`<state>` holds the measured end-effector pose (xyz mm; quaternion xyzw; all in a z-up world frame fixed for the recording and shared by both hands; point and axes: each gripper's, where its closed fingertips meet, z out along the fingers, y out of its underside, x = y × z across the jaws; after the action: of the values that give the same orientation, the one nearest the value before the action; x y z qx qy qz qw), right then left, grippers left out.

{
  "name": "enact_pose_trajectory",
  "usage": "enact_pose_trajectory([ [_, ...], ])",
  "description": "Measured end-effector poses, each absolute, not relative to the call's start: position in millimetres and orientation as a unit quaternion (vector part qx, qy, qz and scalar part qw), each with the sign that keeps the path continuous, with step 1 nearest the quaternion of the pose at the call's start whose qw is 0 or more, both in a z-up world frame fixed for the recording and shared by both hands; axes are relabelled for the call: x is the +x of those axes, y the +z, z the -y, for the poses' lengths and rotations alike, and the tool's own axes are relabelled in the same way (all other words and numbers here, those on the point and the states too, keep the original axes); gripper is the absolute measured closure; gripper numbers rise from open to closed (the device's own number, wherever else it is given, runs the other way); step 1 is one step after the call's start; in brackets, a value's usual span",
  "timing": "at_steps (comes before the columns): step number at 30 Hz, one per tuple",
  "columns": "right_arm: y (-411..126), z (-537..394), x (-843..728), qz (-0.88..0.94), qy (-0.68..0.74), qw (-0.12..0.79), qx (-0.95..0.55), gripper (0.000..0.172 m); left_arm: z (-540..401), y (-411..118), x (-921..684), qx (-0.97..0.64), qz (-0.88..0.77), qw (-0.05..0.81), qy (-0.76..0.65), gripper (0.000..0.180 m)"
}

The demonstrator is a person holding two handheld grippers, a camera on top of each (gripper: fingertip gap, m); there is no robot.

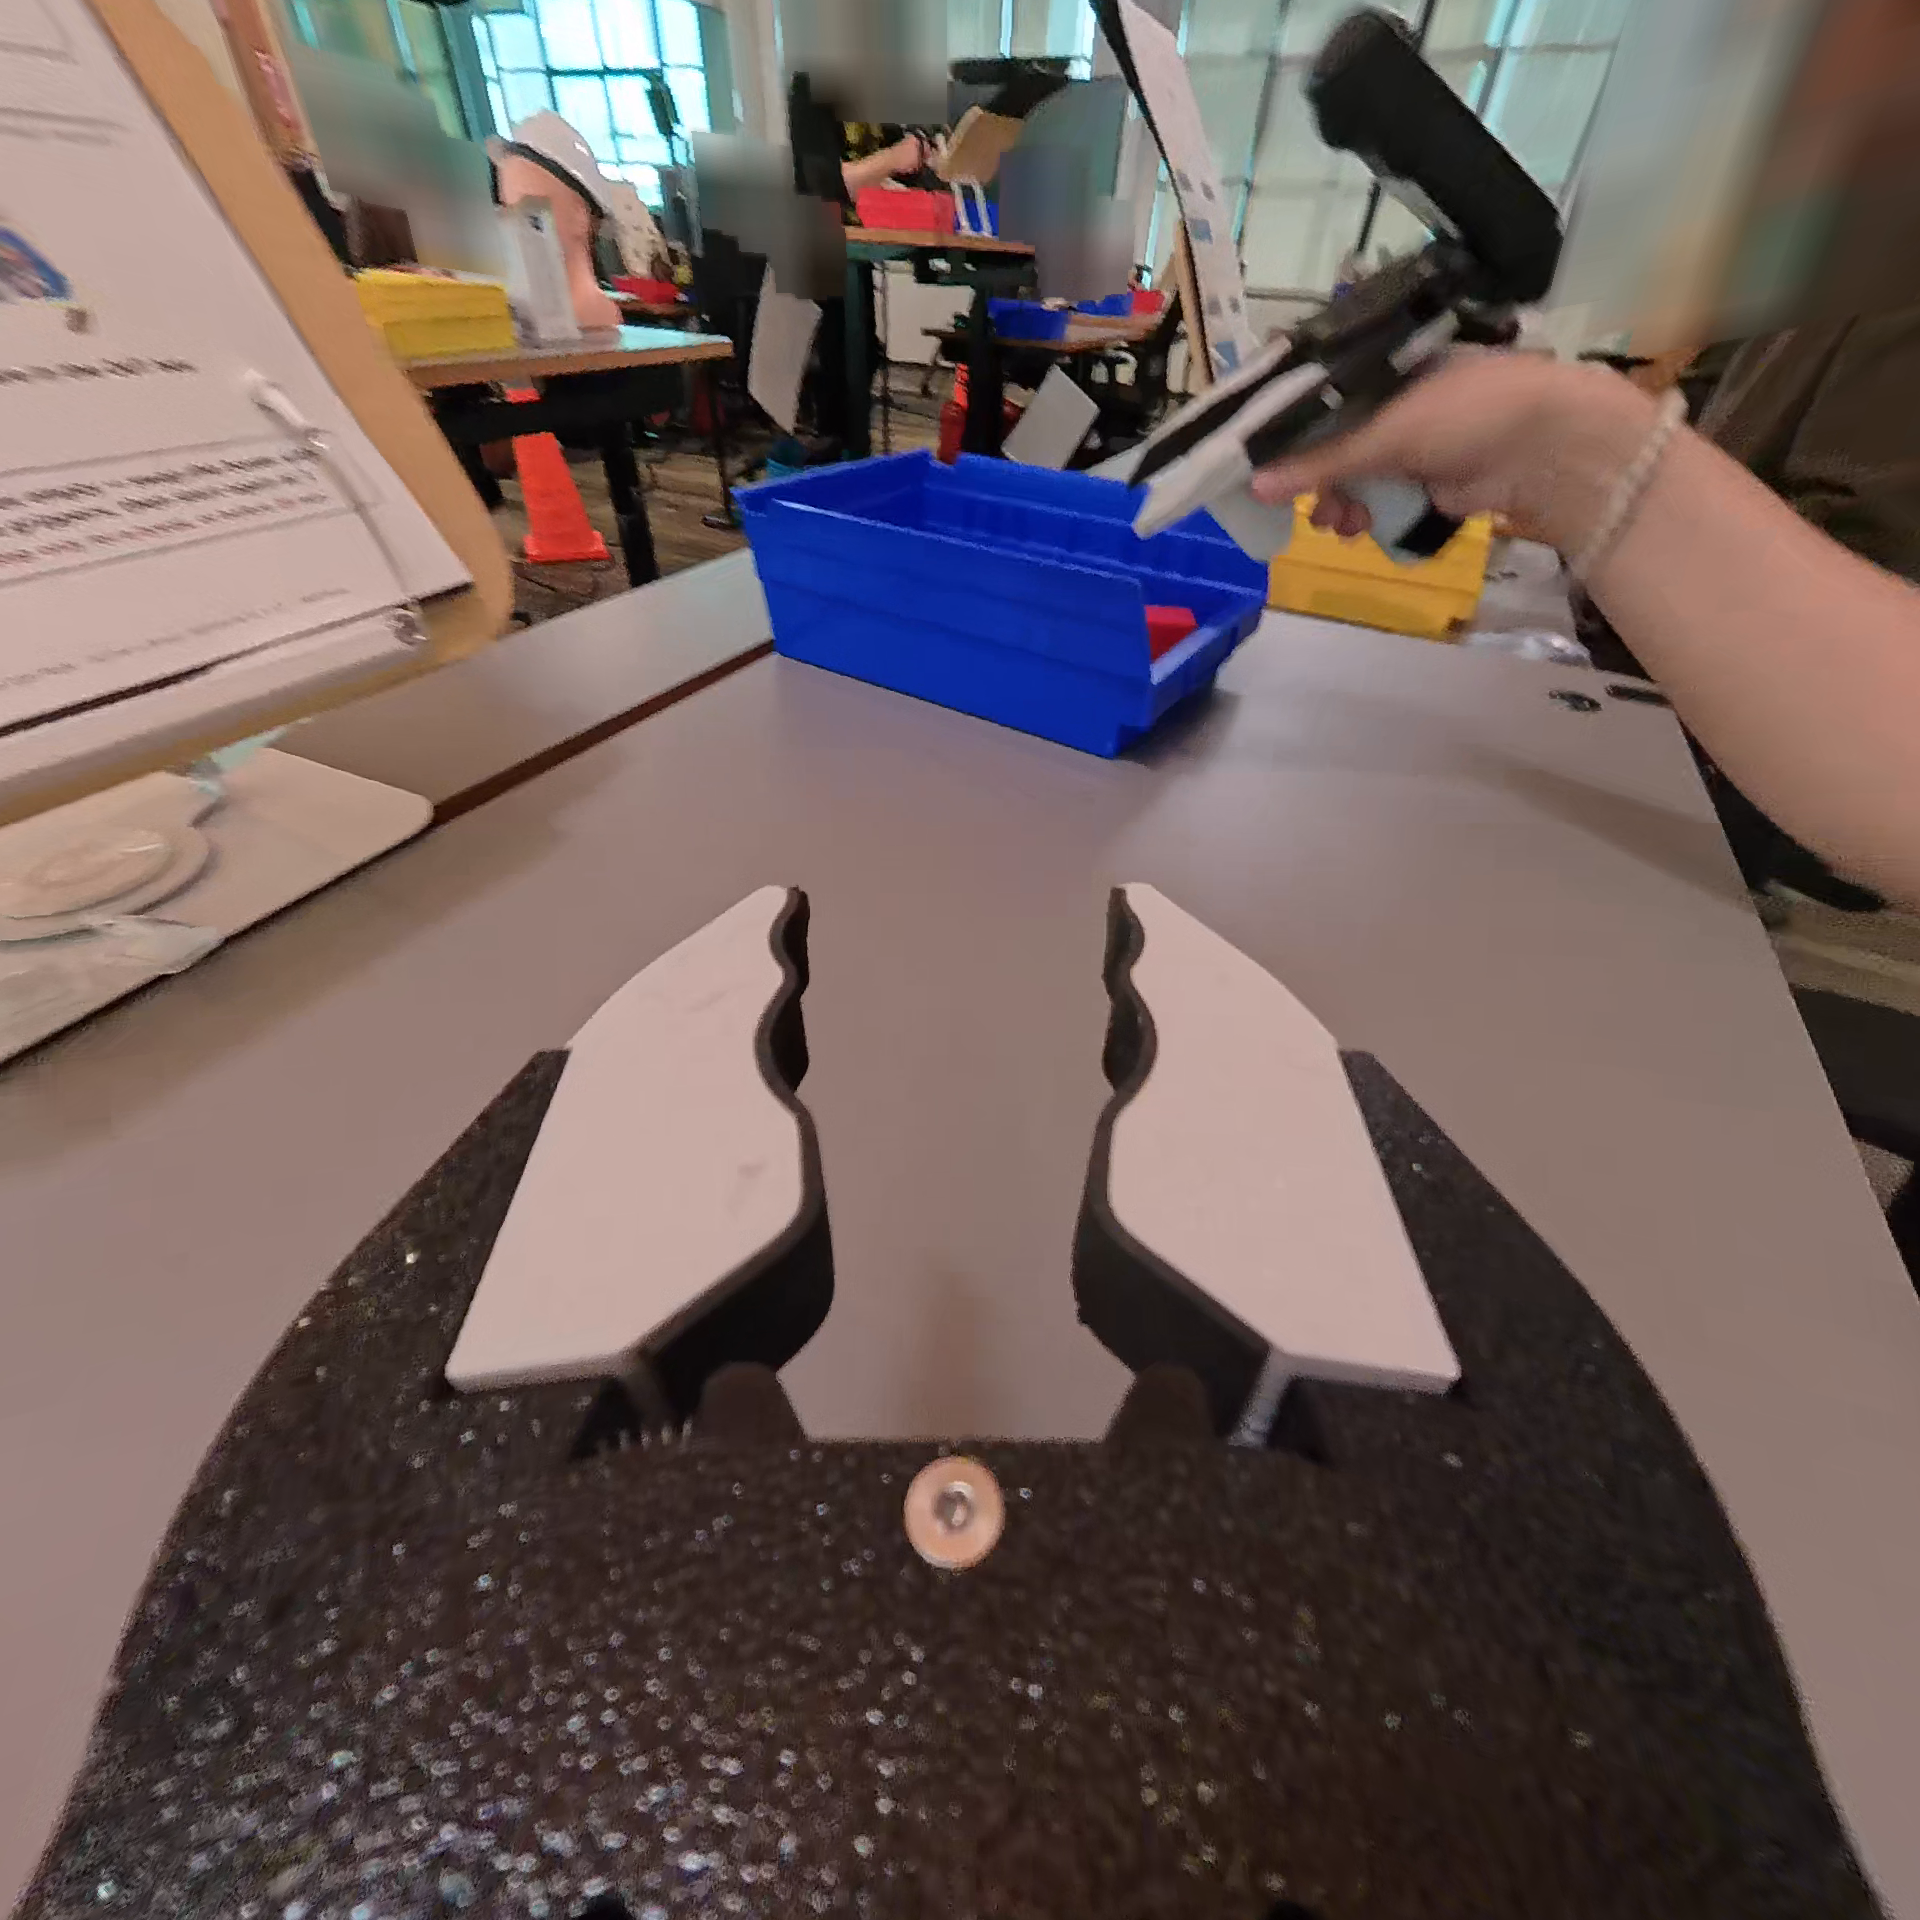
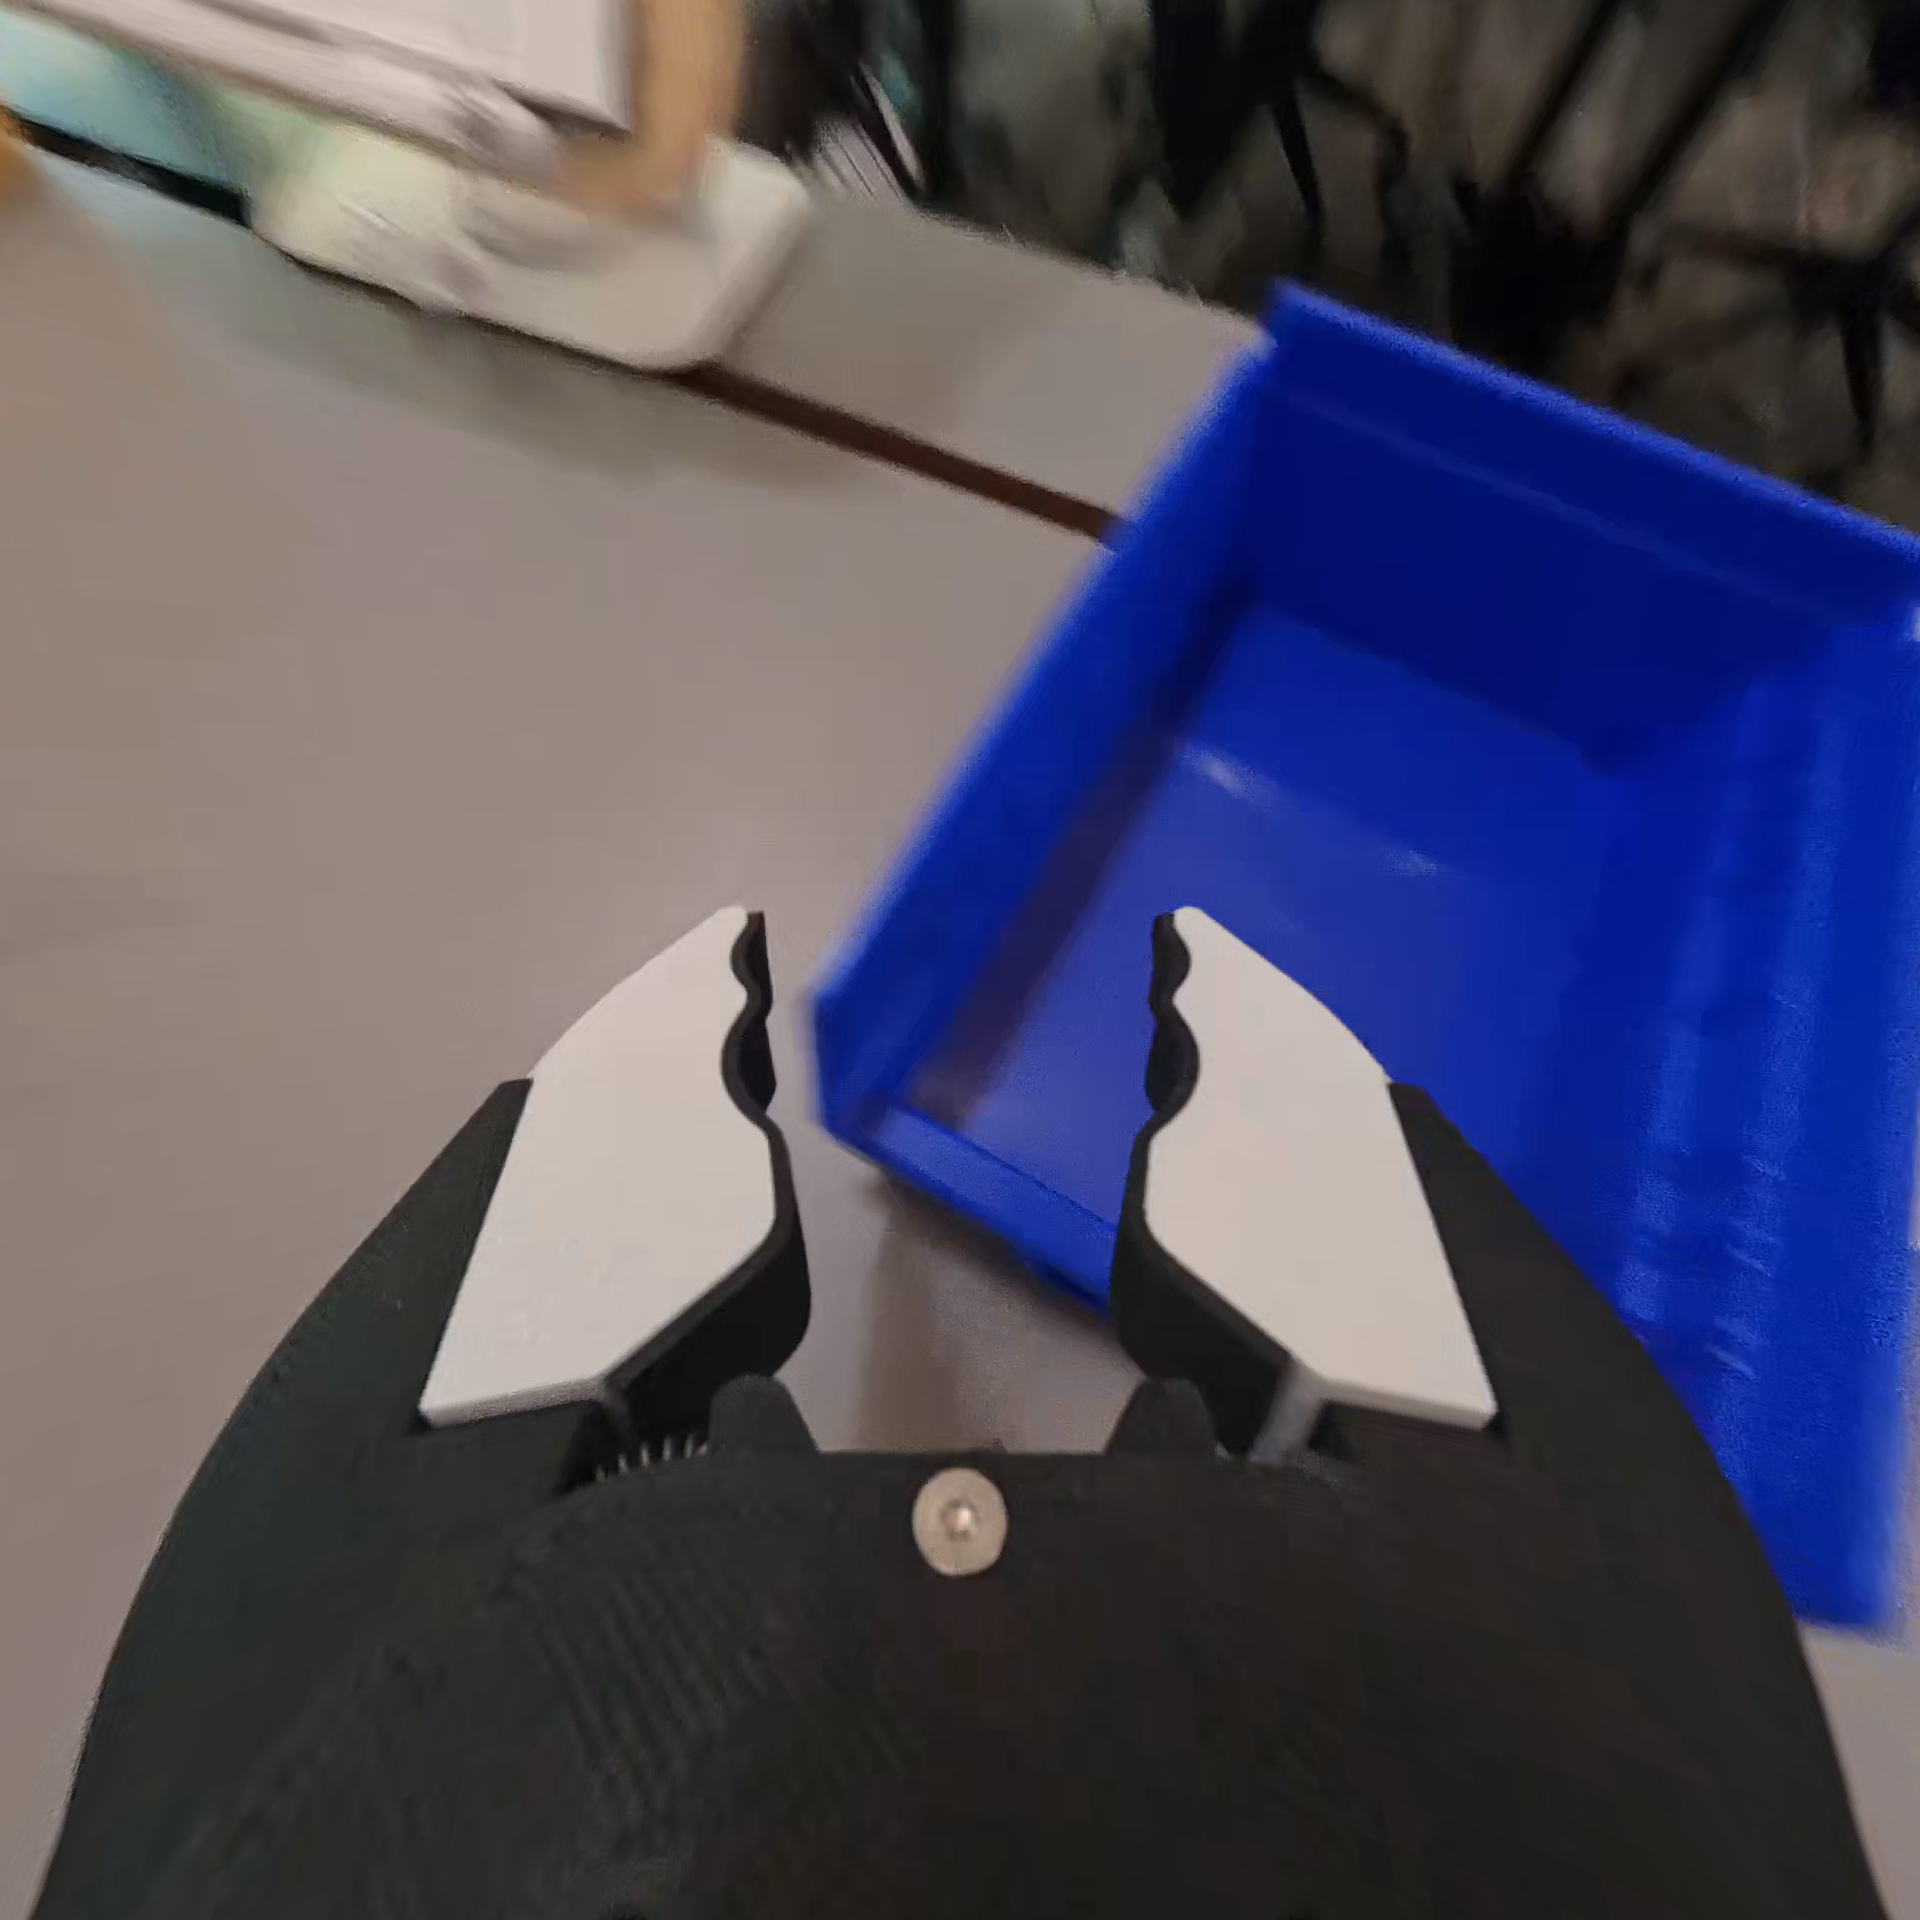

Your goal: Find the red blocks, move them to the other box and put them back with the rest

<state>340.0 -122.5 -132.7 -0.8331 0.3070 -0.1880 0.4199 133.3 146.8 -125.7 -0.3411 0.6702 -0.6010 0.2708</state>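
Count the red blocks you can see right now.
1: a red block shows inside the blue bin, at its low open end, in the left wrist view. The bin walls may hide others; the right wrist view shows only bare bin floor.

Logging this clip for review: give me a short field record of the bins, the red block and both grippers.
surface: grey table
blue bin: on the table, red block visible inside
yellow bin: behind the blue bin
left gripper: open, nothing between its fingers, over bare table
right gripper: open, empty, above the blue bin's corner
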Motion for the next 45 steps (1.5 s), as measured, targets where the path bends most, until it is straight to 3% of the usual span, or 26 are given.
enact_pose_trajectory([
  [4,-126,71,284,-0.251,-0.136,0.536,-0.794,0.101,-183,-100,125,-0.373,-0.631,0.305,-0.608,0.126],
  [9,-129,63,251,-0.236,-0.133,0.578,-0.770,0.099,-258,-77,104,-0.444,-0.590,0.364,-0.568,0.128],
  [15,-129,74,248,-0.241,-0.170,0.617,-0.730,0.100,-389,-72,90,-0.571,-0.574,0.418,-0.413,0.133],
  [22,-128,78,252,-0.271,-0.165,0.636,-0.704,0.100,-486,-104,158,-0.647,-0.625,0.336,-0.280,0.128],
  [32,-126,88,251,-0.280,-0.202,0.604,-0.718,0.098,-524,-198,258,-0.748,-0.604,0.151,-0.228,0.123],
  [45,-127,77,258,-0.269,-0.216,0.568,-0.747,0.094,-527,-237,281,-0.772,-0.592,0.106,-0.205,0.134],
])
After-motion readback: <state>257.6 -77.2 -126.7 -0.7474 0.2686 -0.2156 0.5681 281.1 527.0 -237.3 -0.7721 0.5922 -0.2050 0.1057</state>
